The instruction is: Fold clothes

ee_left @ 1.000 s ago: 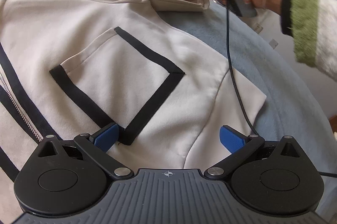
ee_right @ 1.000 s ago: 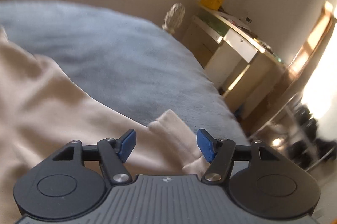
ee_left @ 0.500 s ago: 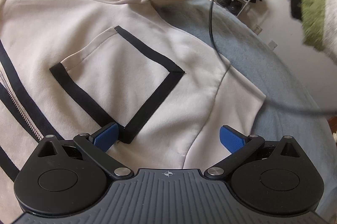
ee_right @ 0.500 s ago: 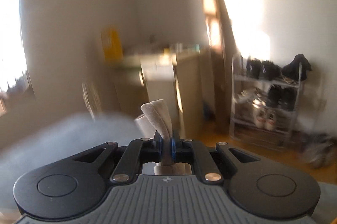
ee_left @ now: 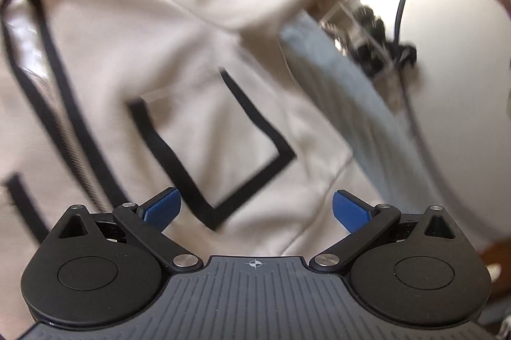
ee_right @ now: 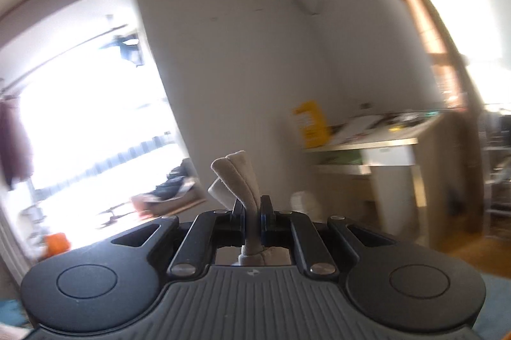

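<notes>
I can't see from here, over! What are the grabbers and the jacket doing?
Left gripper open, above the jacket pocket. Right gripper shut on the sleeve, lifted off the bed. Nothing in the way.

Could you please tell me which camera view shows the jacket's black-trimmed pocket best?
The left wrist view: the pocket lies in full view on the beige jacket, just ahead of the open left gripper. The right wrist view shows none of it, only a bunched fabric end pinched in the right gripper.
</notes>
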Demonstrator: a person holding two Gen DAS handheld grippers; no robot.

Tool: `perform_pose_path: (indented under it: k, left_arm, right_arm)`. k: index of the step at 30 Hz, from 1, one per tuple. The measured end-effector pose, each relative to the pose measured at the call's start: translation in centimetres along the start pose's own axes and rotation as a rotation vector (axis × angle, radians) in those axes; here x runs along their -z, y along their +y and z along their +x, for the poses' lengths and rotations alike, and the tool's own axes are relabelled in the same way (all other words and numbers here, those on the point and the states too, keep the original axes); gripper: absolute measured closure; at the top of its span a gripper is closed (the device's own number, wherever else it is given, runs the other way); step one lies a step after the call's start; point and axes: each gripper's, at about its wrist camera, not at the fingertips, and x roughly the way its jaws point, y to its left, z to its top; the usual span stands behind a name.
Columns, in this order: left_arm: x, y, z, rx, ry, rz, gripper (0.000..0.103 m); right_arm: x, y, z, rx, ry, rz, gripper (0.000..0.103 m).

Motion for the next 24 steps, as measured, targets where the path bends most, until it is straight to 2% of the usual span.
perform_pose_path:
  k: [2, 6, 8, 12, 16, 19, 24]
  left_arm:
    - [-0.6, 0.5, -1.2, -0.006, -0.016, -0.027, 0.001]
    - [-2.0, 2.4, -6.1, -0.104, 0.003, -0.037, 0.001]
    - [-2.0, 3.4, -8.6, -0.167, 0.035, -0.059, 0.001]
    - [0.4, 6.0, -13.9, -0.290, 0.049, -0.132, 0.001]
    - [4.5, 9.1, -18.0, -0.297, -0.037, -0.284, 0.001]
    - [7.4, 10.9, -19.2, -0.243, -0.138, -0.406, 0.002]
    - [9.3, 12.4, -20.1, -0.183, -0.242, -0.474, 0.002]
  right_arm:
    - [0.3, 2.2, -0.1, -0.089, 0.034, 0.002, 0.095]
    - [2.0, 7.7, -0.8, -0.256, 0.123, -0.008, 0.095]
    - [3.7, 10.4, -0.9, -0.342, 0.185, -0.021, 0.095]
    - [9.6, 15.4, -1.4, -0.441, 0.289, -0.026, 0.095]
    - [17.3, 19.0, -0.7, -0.483, 0.425, -0.003, 0.095]
    - [23.5, 20.8, 1.2, -0.455, 0.526, -0.042, 0.095]
    - [29.5, 22.6, -0.1, -0.443, 0.678, -0.142, 0.095]
